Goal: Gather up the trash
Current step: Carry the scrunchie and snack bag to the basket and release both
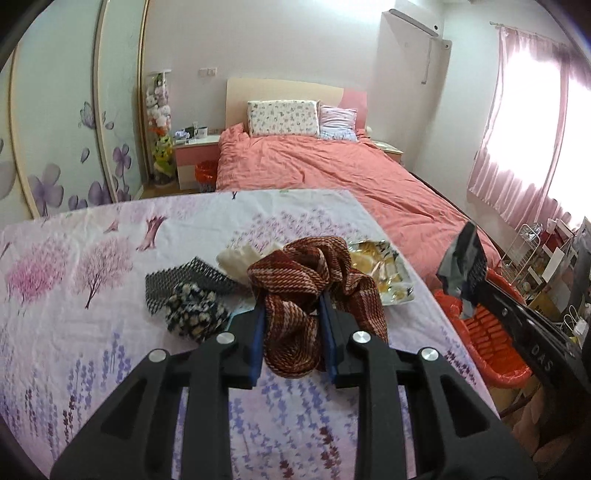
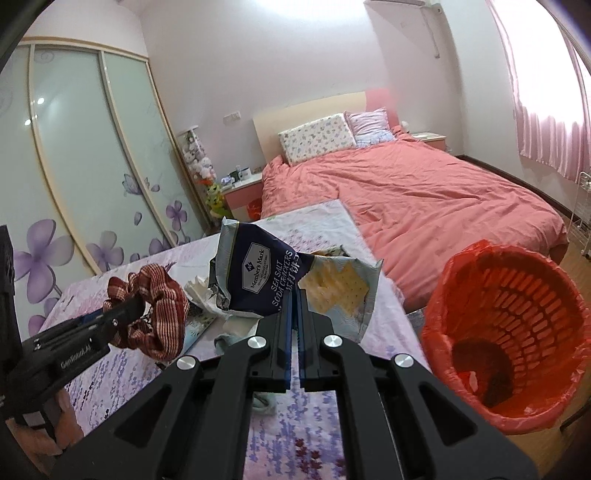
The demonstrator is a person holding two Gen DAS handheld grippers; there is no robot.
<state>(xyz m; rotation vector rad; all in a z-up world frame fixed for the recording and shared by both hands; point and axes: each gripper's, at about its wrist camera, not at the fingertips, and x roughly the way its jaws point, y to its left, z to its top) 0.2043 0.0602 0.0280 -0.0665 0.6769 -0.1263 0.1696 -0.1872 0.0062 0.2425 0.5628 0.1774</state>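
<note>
Gripping a red striped scrunchie [image 1: 295,295] lifted off the floral surface [image 1: 92,295], left claw [image 1: 291,317] partly closed, right claw [image 2: 295,295] pinched fully shut on a cracker wrapper [image 2: 273,273], orange bin [image 2: 509,325] just right of it, foil wrapper [image 1: 384,273] beyond the left claw.

The premises were a domestic bedroom. A double bed [image 1: 332,173] with a salmon-pink quilt stood against the far wall, with a floral pillow [image 1: 283,117] and a striped pillow [image 1: 338,118] against its headboard [image 1: 280,90]. A pink-fronted bedside cabinet [image 1: 195,155] stood beside it. Sliding wardrobe doors [image 1: 74,122] with purple flower motifs lined one side. Pink curtains [image 1: 517,129] covered a bright window, and an air-conditioning unit [image 1: 410,16] was mounted high on the wall. Soft toys [image 1: 159,107] were stacked in a clear tube in the corner.
</note>
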